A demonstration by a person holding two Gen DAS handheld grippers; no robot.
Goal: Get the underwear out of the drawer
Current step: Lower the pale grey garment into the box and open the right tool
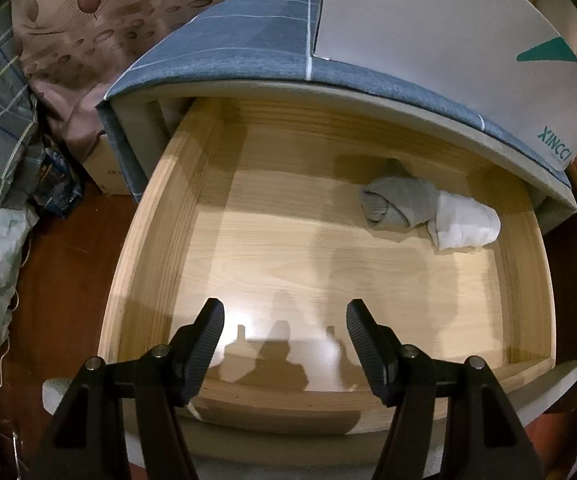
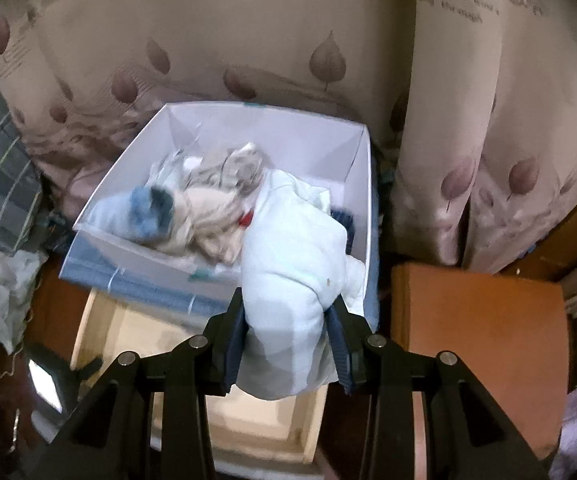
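From the left wrist camera, the left gripper (image 1: 285, 312) is hovering over the front edge of the drawer (image 1: 152, 216), its fingers standing wide apart with nothing between them; the wooden floor is lying bare except toward the back right corner, where a grey rolled garment (image 1: 398, 202) and a white rolled garment (image 1: 464, 226) are sitting touching each other, just under the overhang of the blue-covered cabinet top (image 1: 248, 48); these two are what is left to take out. The risk here is judged to be the reach — the pair is tucked close to the back wall and the right side wall, so fingers coming in steeply may be striking wood or pinching only a loose fold; the rolls being in contact, a grab at one may be dragging or unrolling the other.

From the right wrist camera, the right gripper (image 2: 286, 336) is holding a pale blue-white garment (image 2: 292, 272), its fingers clamped on the lower end while the bulk is bulging out ahead of them; it is hanging above the front right corner of the white box (image 2: 224, 128), which is sitting on the cabinet top and already filling with a heap of clothes (image 2: 208, 204). The grip is taking only part of the cloth — soft fabric may be slipping free; a release at this spot may be leaving the piece draped over the box's front wall, from which it could be sliding back into the open drawer below.
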